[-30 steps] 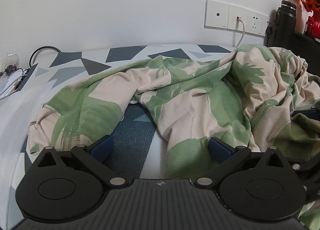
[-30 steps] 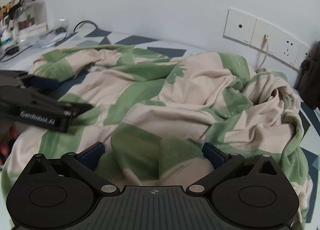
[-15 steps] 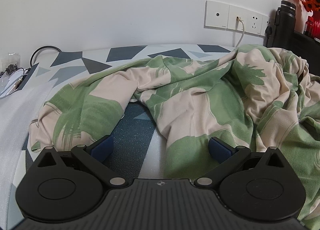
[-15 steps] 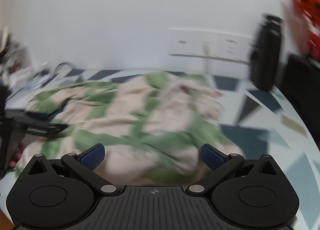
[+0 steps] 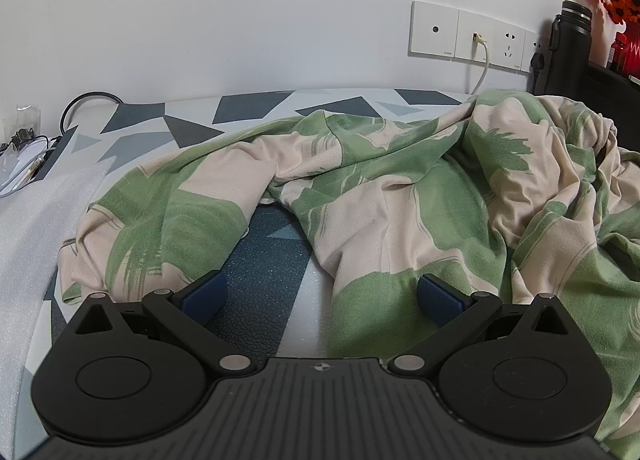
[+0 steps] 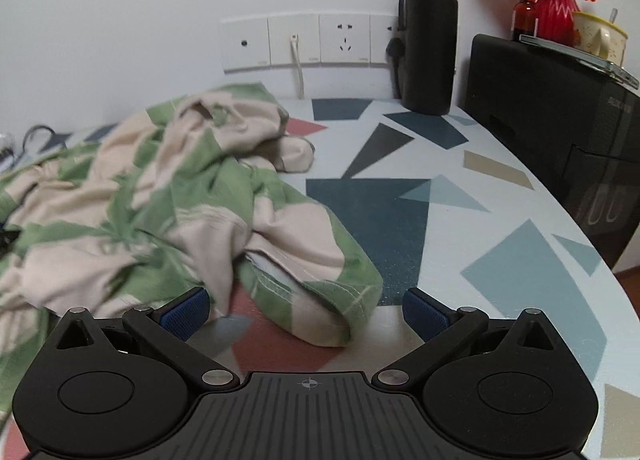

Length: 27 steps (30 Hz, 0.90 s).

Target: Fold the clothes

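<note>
On the patterned desk (image 6: 460,188) lies the crumpled green-and-cream garment (image 5: 400,196); my left claw (image 5: 320,294) and right claw (image 6: 306,306) both gape wide, gripping nothing. Outlet lettering is unreadable.

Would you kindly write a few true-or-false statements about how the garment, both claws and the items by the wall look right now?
1. The garment lies neatly folded. False: it is crumpled and spread out on the table.
2. The right claw is open. True.
3. The left claw is clamped on the cloth. False: its jaws stand wide apart, gripping nothing.
4. A black bottle stands upright by the wall sockets. True.
5. The vase holds blue flowers. False: they are orange.
</note>
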Tool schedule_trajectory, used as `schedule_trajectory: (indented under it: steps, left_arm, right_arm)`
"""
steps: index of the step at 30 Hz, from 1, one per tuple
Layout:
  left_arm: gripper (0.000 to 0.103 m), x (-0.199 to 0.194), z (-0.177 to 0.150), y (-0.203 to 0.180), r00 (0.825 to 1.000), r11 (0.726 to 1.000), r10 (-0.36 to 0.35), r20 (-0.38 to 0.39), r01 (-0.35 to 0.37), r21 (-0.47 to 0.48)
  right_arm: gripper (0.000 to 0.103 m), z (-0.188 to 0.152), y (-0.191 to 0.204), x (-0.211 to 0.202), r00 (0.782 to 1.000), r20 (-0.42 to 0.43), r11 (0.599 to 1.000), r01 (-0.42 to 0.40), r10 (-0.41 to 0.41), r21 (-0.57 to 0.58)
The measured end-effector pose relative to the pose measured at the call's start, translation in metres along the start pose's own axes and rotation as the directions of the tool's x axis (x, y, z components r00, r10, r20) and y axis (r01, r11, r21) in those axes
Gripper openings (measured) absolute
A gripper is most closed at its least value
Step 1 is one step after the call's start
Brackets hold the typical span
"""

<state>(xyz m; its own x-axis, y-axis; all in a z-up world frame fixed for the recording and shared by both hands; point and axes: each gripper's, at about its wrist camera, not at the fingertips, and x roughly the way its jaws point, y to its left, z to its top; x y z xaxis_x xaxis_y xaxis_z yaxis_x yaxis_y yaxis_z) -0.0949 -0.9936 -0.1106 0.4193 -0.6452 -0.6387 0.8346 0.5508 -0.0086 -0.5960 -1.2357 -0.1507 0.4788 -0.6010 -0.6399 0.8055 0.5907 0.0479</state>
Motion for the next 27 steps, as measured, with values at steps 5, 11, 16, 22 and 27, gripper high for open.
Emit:
schedule_trajectory:
  steps: [5,11,16,22,27]
  left_arm:
    - [0.103,0.0000,-0.0001,0.0000,1.000,1.000,0.000,0.000,0.000,0.000]
    - [0.103,0.0000,0.0000,-0.0001,1.000,1.000,0.000,0.000,0.000,0.000]
    - [0.103,0.0001,0.0000,0.0000,1.000,1.000,0.000,0.000,0.000,0.000]
    - [0.103,0.0000,-0.0002,-0.0002,1.000,1.000,0.000,0.000,0.000,0.000]
    - [0.103,-0.0001,-0.0002,-0.0002,1.000,1.000,0.000,0.000,0.000,0.000]
  right_arm:
    - [0.102,-0.0016,0.0088,0.0088,1.000,0.003,0.998,0.022,-0.022,-0.051]
    - [0.102,-0.0046,0.0084,0.0080,1.000,0.020,0.999,0.012,-0.011,-0.036]
    - [0.102,-0.0050,0.0082,0.0084,1.000,0.024,0.999,0.012,-0.011,-0.032]
    - [0.102,-0.0050,0.0070,0.0085,1.000,0.023,1.000,0.008,-0.007,-0.030]
    - [0.102,-0.0050,0.0073,0.0087,1.000,0.023,1.000,0.008,-0.007,-0.030]
